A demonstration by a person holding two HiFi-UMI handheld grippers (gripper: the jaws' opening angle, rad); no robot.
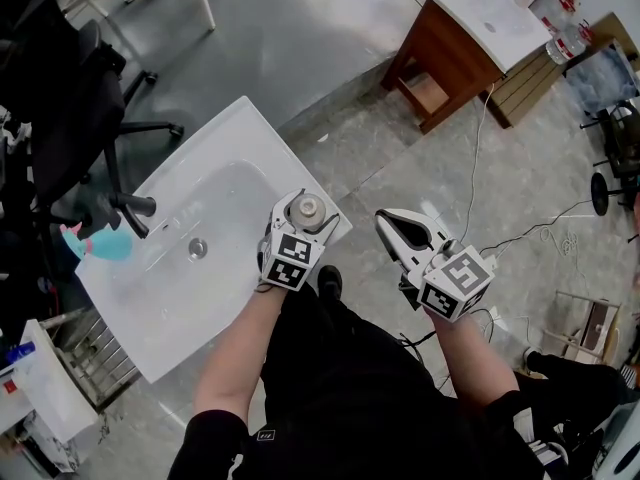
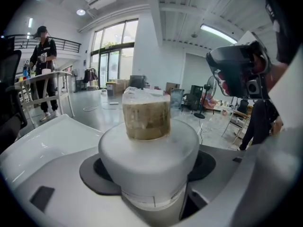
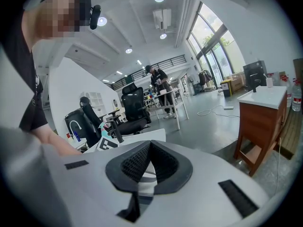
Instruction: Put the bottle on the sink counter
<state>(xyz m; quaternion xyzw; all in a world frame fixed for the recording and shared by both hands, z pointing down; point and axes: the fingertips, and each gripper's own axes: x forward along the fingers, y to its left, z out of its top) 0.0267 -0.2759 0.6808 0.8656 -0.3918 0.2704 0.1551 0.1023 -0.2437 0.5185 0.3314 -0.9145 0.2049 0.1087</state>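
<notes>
Grey concrete flooring is surrounding the white sink counter (image 1: 235, 128). We are holding the bottle (image 2: 147, 148) upright in our left claw (image 1: 301, 218), clamped round its body, at the counter's near right corner. Our right claw (image 1: 392, 226) is pressed together, empty. We are judging the bottle light, smooth, probably slippery plastic, so gripping below the shoulder suits it.

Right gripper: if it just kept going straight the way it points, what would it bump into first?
Probably the corner of the white sink counter, which lies straight beyond the shut jaws of the right gripper in its own view. Depth is unclear, so it might skim just over the top.
</notes>
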